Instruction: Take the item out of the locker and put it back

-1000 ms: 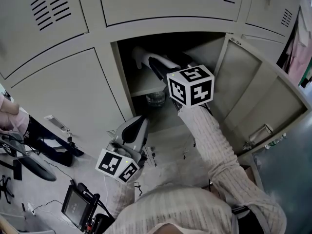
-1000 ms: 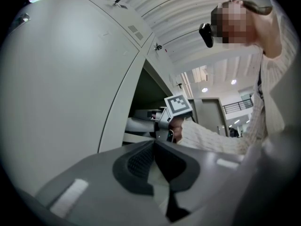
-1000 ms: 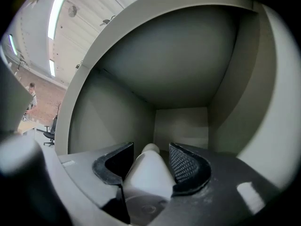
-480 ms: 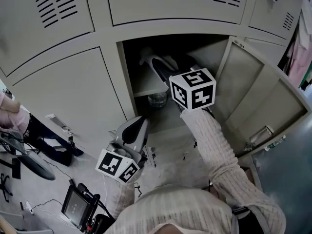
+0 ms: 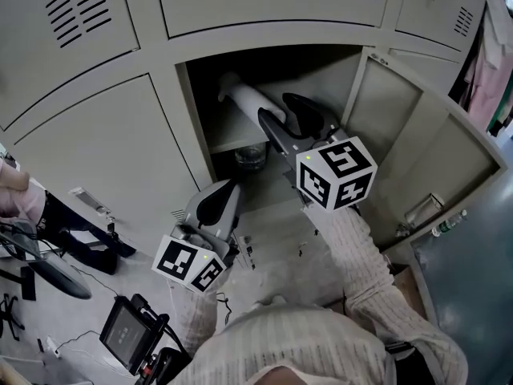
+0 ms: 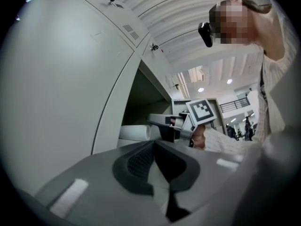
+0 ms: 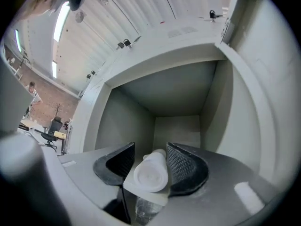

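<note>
— Right gripper [image 7: 150, 149] first: how do its jaws stand?
— Apart, one on each side of the white tube [image 7: 151, 171]. The right pad lies against it. A sliver of shelf shows between the tube and the left pad, so I see no squeeze. The left gripper [image 6: 151, 142] hangs nearer the person, below the opening, tips together on nothing.
— And the room, biggest thing first?
— Grey steel lockers [image 5: 88, 159] fill the far side, with every vented door shut but one. That door [image 5: 417, 159] stands swung out to the right. The floor [image 5: 76, 303] at the near left carries a small screen [image 5: 124, 335] and loose cables. A ribbed ceiling [image 6: 188, 32] with strip lights runs overhead, and there is a brick wall [image 7: 44, 105] off to the left.
— Inside the open compartment [image 5: 321, 70]?
— A shelf [image 5: 228, 141] sits partway up, and the tube lies flat on it.
— Which way does it point?
— Its long axis runs near to far, into the locker. One round flat end faces out toward the gripper at about the shelf's front edge. The far end leans toward the left wall.
— Anything smaller?
— A clear container [image 5: 251, 157] sits under the shelf.
</note>
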`<state>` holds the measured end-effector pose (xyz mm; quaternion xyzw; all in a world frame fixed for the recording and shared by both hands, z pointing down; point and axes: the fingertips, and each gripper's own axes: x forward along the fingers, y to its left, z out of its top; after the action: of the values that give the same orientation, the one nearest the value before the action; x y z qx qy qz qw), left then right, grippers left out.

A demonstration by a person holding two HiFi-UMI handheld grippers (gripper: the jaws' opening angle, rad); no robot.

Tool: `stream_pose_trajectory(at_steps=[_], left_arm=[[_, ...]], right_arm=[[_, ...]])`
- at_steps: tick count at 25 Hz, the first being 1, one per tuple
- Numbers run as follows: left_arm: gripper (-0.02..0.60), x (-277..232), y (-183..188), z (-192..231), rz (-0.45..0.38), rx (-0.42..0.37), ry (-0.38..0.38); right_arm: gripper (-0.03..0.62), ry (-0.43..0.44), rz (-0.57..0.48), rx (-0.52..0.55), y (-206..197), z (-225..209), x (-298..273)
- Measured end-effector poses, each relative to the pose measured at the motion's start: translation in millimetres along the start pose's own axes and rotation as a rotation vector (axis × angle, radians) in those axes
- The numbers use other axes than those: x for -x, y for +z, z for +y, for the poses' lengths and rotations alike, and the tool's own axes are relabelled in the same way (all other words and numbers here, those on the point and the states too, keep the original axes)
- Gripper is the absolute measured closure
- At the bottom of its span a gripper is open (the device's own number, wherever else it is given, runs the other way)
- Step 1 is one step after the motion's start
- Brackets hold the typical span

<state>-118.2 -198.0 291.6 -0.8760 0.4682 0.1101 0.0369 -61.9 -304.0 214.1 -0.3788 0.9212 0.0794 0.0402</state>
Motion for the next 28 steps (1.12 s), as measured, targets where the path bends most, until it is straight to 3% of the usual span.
stream_pose_trajectory(at_steps=[10, 17, 23, 28], left_arm=[[0.575, -7, -2, -23, 0.013, -0.007, -0.044], [0.575, -11, -8, -38, 0.025, -0.002, -0.059], [0.575, -9, -15, -46, 0.033, 0.004, -0.061], [0.575, -6, -22, -49, 0.048, 0.014, -0.064]], right_arm=[[0.453, 0.063, -0.048, -0.067, -20, 22, 61], [0.564, 0.072, -0.065, -0.135, -28, 30, 89], [0.594, 0.070, -0.066, -0.125, -39, 39, 108], [0.594, 0.071, -0.018, -0.184, -60, 44, 115]])
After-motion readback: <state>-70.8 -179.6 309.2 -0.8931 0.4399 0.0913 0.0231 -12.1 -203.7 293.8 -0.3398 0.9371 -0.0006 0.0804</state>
